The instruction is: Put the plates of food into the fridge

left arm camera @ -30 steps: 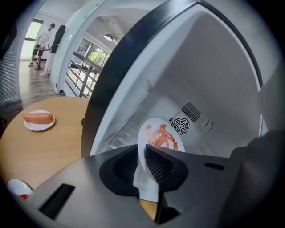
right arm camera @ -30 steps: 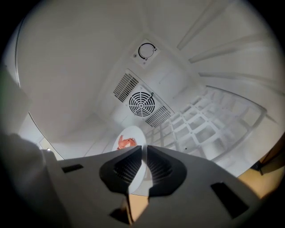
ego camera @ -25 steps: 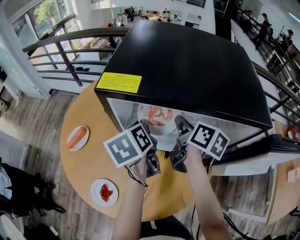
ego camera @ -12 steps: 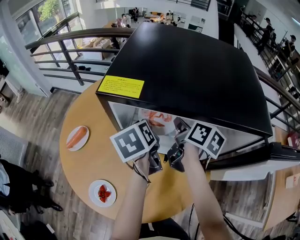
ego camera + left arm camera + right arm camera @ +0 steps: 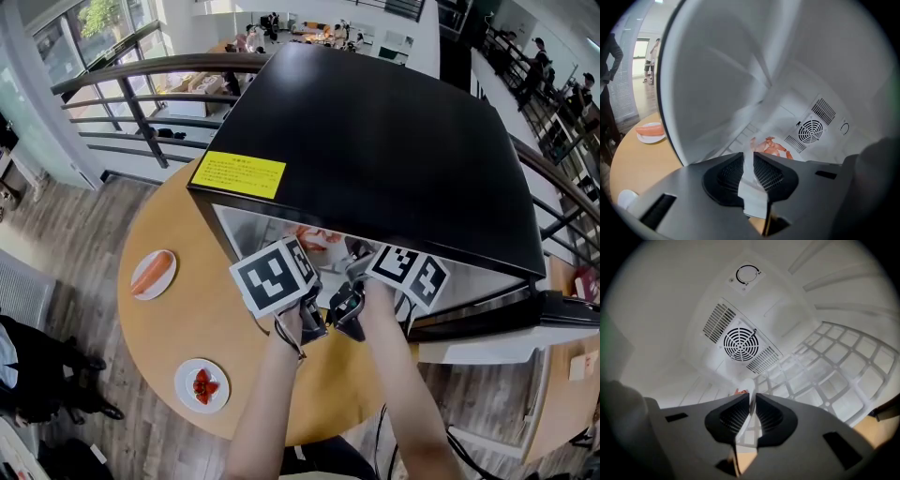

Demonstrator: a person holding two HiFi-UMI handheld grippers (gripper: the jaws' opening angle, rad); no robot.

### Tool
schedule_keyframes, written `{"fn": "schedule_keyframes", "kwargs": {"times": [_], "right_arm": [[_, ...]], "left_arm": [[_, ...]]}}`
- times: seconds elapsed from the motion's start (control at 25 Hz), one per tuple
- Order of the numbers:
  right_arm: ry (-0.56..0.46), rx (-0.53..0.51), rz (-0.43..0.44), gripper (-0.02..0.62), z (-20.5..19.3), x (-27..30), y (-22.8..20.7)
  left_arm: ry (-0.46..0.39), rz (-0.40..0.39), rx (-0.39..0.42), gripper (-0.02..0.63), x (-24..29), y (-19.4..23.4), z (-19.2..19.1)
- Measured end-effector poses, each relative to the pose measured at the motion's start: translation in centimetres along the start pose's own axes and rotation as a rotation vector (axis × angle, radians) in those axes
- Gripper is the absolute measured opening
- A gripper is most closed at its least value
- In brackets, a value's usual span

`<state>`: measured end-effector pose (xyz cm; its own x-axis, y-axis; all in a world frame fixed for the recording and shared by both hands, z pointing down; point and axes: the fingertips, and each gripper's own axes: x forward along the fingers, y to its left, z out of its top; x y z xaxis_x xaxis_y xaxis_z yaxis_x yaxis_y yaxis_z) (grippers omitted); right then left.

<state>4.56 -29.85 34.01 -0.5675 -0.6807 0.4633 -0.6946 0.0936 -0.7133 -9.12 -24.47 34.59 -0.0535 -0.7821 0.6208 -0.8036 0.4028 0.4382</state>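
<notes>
A white plate of shrimp (image 5: 322,240) sits in the mouth of the black fridge (image 5: 375,141), held between both grippers. In the left gripper view my left gripper (image 5: 751,172) is shut on the plate's white rim, and the shrimp (image 5: 769,146) lie just past the jaws. My right gripper (image 5: 752,412) is shut on the opposite rim (image 5: 748,389). From the head view both grippers (image 5: 307,261) (image 5: 354,255) reach into the fridge opening, with their tips partly hidden by the marker cubes. A plate of salmon (image 5: 154,274) and a plate of red food (image 5: 202,385) rest on the round wooden table (image 5: 178,328).
The fridge door (image 5: 506,330) stands open to the right. Inside are a white wire shelf (image 5: 834,366), a round fan grille (image 5: 740,344) and a dial (image 5: 747,275) on the back wall. A railing (image 5: 122,103) runs behind the table.
Both grippers have moved forward, carrying the shrimp plate deeper into the fridge opening. The two plates on the table have stayed put.
</notes>
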Motion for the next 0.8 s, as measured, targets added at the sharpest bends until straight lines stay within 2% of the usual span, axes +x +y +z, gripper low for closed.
{"fn": "schedule_keyframes", "kwargs": {"times": [0.24, 0.4, 0.48, 0.64, 0.72, 0.8], "right_arm": [[-0.013, -0.113, -0.036, 0.04, 0.2, 0.0, 0.8], [0.024, -0.22, -0.095, 0.044, -0.6, 0.0, 0.4], [0.01, -0.318, -0.114, 0.051, -0.1, 0.1, 0.5], [-0.047, -0.581, -0.192, 0.057, 1.1, 0.0, 0.6], [-0.054, -0.639, -0.206, 0.057, 1.0, 0.2, 0.6], [-0.068, -0.652, -0.199, 0.057, 0.9, 0.2, 0.8]], "left_arm": [[-0.06, 0.031, 0.059, 0.051, -0.4, 0.3, 0.6], [-0.096, 0.045, 0.114, 0.051, -0.3, 0.1, 0.9], [-0.101, 0.04, 0.12, 0.051, -0.2, 0.0, 0.9], [-0.107, 0.032, 0.13, 0.051, 0.0, 0.0, 0.5], [-0.115, 0.022, 0.131, 0.051, -0.1, 0.1, 0.5], [-0.126, 0.014, 0.138, 0.051, -0.2, 0.1, 0.6]]}}
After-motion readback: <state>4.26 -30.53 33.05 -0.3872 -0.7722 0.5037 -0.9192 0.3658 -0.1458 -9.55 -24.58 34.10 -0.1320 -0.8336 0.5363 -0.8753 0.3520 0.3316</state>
